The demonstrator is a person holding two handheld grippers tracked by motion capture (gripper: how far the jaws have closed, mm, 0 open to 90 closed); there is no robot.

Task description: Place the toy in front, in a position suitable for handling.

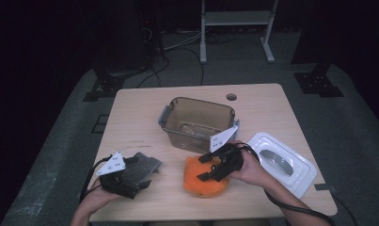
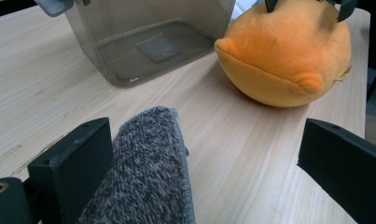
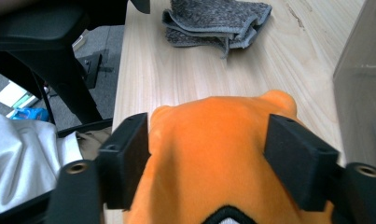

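Note:
An orange plush toy (image 1: 202, 183) lies on the wooden table (image 1: 130, 117), in front of a clear grey bin (image 1: 168, 115). My right gripper (image 1: 203, 167) comes down on it from above; in the right gripper view the plush (image 3: 209, 121) fills the whole gap between the jaws and both pads press its sides. My left gripper (image 1: 135, 174) rests at the table's front left over a folded grey cloth (image 1: 145, 165). In the left gripper view that cloth (image 2: 148, 168) lies against one jaw, the other jaw stands far off, and the gripper (image 2: 204, 163) is open.
The bin (image 2: 143, 42) stands open, with a flat clear piece on its bottom. A white lid (image 1: 283, 162) lies on the table at the right. A chair base (image 3: 50, 56) and clothing sit beyond the table's front edge.

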